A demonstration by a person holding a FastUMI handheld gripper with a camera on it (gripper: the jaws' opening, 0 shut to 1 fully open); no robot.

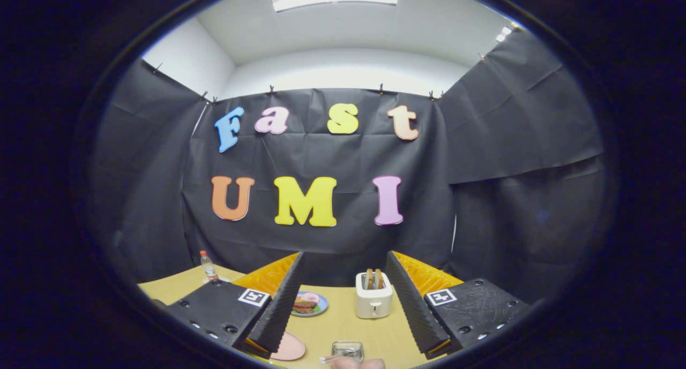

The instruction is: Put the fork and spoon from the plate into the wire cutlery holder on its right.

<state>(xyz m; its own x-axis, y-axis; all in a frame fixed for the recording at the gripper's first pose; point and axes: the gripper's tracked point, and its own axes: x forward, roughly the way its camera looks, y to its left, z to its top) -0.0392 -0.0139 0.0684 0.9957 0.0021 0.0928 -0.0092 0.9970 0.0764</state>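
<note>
Yellow bench (343,326) carries a toaster (373,295) at 12 o'clock between the open, empty gripper (343,315); perhaps a wire holder (347,351) nearer.

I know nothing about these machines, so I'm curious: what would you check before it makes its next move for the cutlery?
1. Jaws open, gripping nothing: ok.
2. Pink plate in sight: ok, though partly behind one finger.
3. Fork and spoon spotted: cannot tell.
4. Holder right of the plate: ok.
5. Way down to the plate free: not ok, a hand is by the holder.
6. Toaster well beyond the holder: ok.
</note>
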